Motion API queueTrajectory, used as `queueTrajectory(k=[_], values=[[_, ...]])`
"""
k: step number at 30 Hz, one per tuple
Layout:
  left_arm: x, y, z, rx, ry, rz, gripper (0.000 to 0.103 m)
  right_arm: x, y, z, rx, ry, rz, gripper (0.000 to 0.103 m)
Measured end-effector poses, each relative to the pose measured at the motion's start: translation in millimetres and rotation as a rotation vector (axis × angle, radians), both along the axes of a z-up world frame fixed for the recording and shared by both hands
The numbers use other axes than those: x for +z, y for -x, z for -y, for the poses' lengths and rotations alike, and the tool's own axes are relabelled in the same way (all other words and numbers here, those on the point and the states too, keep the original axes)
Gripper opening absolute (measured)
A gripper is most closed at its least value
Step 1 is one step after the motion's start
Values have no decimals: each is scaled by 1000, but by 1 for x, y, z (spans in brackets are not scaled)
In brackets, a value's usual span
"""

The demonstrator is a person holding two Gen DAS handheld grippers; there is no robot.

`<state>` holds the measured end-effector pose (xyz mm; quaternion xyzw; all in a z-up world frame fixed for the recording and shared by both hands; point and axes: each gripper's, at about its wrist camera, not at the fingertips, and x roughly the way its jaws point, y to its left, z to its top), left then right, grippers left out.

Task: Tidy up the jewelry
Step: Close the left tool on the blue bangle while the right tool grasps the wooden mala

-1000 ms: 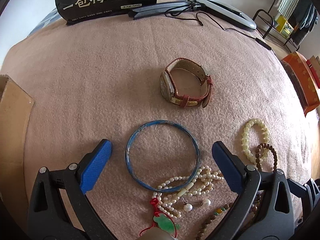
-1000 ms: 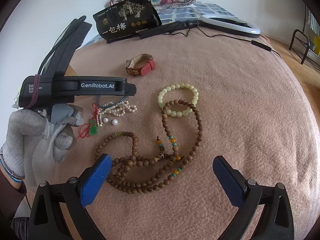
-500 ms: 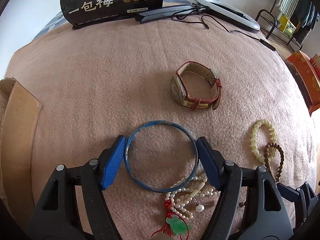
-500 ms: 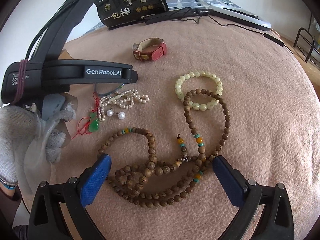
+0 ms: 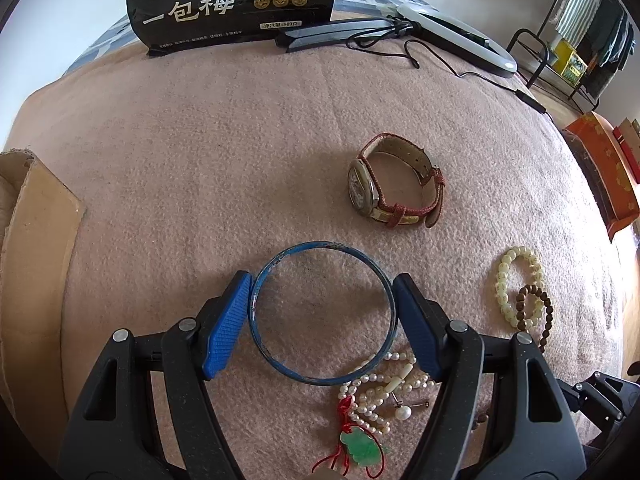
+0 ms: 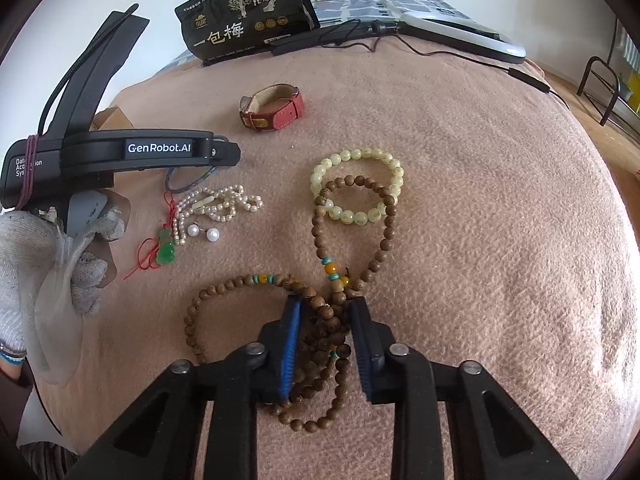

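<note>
The right gripper [image 6: 325, 336] has its blue pads pressed onto a bunch of the wooden bead necklace [image 6: 320, 320], low on the pink blanket [image 6: 480, 240]. The left gripper [image 5: 322, 320] clamps the blue bangle [image 5: 256, 320] from both sides, flat on the blanket. The pearl strand [image 5: 380, 384] touches the bangle's near edge. Farther off lies the red-strapped watch [image 5: 394, 186], then a black snack bag [image 5: 232, 0].

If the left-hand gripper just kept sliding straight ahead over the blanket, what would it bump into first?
The left gripper already brackets the blue bangle. Beyond it is bare pink blanket, then probably the black snack bag. The watch sits slightly right, likely missed.
</note>
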<state>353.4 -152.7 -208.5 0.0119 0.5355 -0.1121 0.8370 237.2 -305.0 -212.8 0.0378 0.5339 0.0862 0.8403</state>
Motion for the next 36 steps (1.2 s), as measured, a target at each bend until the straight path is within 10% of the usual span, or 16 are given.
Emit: queueTrajectory(k=[36], values=[[112, 113, -82, 57, 53, 229, 74, 121, 49, 2, -6, -61, 233, 11]])
